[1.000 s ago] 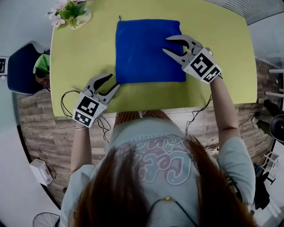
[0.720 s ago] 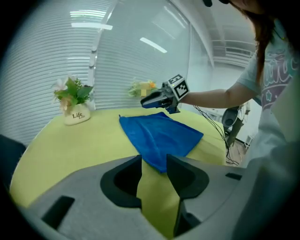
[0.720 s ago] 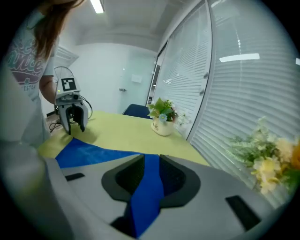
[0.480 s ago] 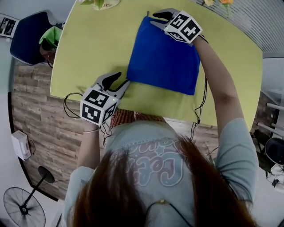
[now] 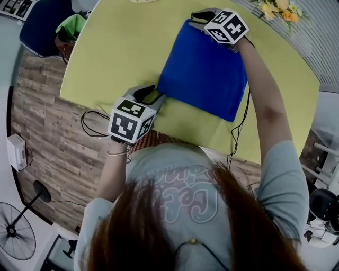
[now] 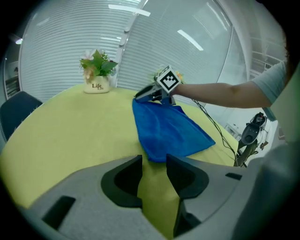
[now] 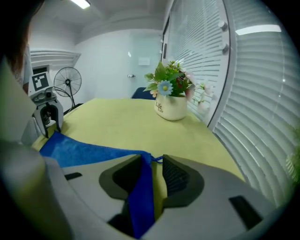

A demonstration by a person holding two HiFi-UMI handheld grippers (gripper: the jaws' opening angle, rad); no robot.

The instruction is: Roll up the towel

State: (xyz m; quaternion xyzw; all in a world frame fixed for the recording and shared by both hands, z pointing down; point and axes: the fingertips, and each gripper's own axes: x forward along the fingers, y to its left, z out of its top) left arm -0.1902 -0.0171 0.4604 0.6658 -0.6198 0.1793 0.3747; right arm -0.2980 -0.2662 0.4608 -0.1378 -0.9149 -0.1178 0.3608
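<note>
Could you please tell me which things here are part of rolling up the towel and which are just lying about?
In the job: blue towel; right gripper, jaws just been opening, towel's far corner between them; left gripper, open by the near corner.
Lying about: flower pot, orange flowers, fan, chair, cables.

The towel (image 5: 204, 74) is a plain deep-blue cloth, roughly square, with 4 clear corners. It lies spread out flat and unrolled near the middle of the yellow-green table (image 5: 122, 47). Its sides run about parallel to the table's edges, and its near side sits back from the table's near edge. 1 far corner, bearing a small hanging loop (image 7: 158, 160), is lifted off the table.
</note>
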